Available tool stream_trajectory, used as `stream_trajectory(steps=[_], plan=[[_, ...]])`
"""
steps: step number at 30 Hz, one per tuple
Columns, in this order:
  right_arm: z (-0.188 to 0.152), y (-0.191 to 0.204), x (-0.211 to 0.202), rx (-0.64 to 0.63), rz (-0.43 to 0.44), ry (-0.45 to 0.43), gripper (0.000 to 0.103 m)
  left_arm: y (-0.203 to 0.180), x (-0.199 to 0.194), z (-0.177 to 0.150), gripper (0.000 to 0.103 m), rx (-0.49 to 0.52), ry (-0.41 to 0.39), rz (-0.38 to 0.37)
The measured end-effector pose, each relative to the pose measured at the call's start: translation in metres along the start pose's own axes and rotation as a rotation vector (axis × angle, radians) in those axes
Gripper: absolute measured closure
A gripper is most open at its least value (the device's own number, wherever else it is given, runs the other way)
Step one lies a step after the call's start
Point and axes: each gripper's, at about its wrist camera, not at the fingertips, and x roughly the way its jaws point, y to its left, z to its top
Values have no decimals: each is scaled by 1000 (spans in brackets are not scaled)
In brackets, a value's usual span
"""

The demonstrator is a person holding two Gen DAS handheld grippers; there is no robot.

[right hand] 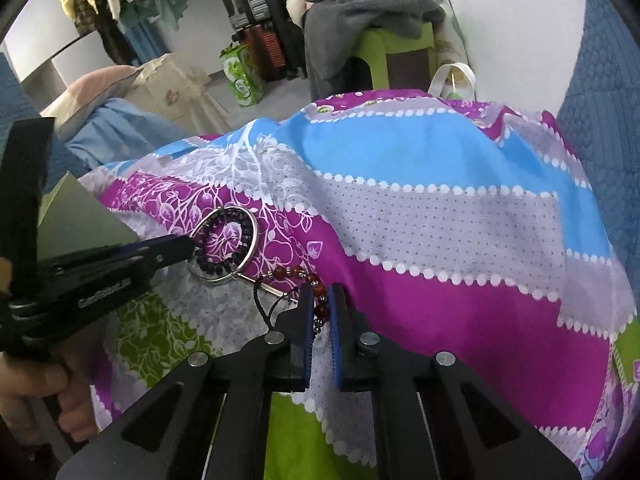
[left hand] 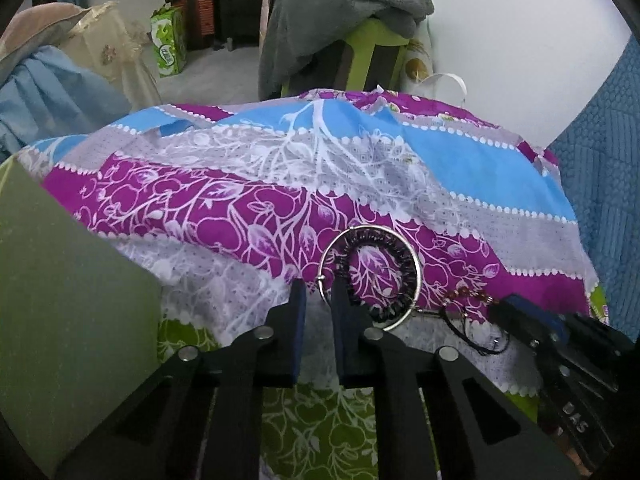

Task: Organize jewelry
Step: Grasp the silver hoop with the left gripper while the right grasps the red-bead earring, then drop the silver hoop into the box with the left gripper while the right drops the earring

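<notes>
Black left gripper (left hand: 318, 294) under my control has its jaws nearly clenched around the thin silver metal bangle (left hand: 416, 268), which rings a dark beaded bracelet (left hand: 400, 254) on the purple, blue and grey floral cloth (left hand: 240, 208); my right gripper (right hand: 321, 300) pinches the amber bead strand (right hand: 296, 270). All look light; I judge the bangle stiff and slippery, best held at its rim, the beads limp.

Soft, even indoor light, perhaps from overhead; faint shadows, strong fisheye bending, dark vignetted corners, slight softness
</notes>
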Motion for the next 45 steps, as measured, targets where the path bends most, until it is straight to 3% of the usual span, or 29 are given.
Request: stream_trajectory(steps=[6, 8, 13, 33, 45], plan=[[0, 3, -5, 15, 30, 1, 98, -5, 3, 1, 91, 37, -9, 30], [0, 5, -9, 17, 38, -5, 98, -7, 2, 0, 100, 46, -12, 26], [-1, 12, -23, 21, 51, -26, 98, -7, -13, -4, 101, 23, -30, -14], [-25, 44, -82, 53, 25, -69, 98, -3, -126, -36, 102, 63, -92, -166], [-2, 79, -141, 25, 8, -165, 98, 2, -199, -23, 102, 99, -173, -216]])
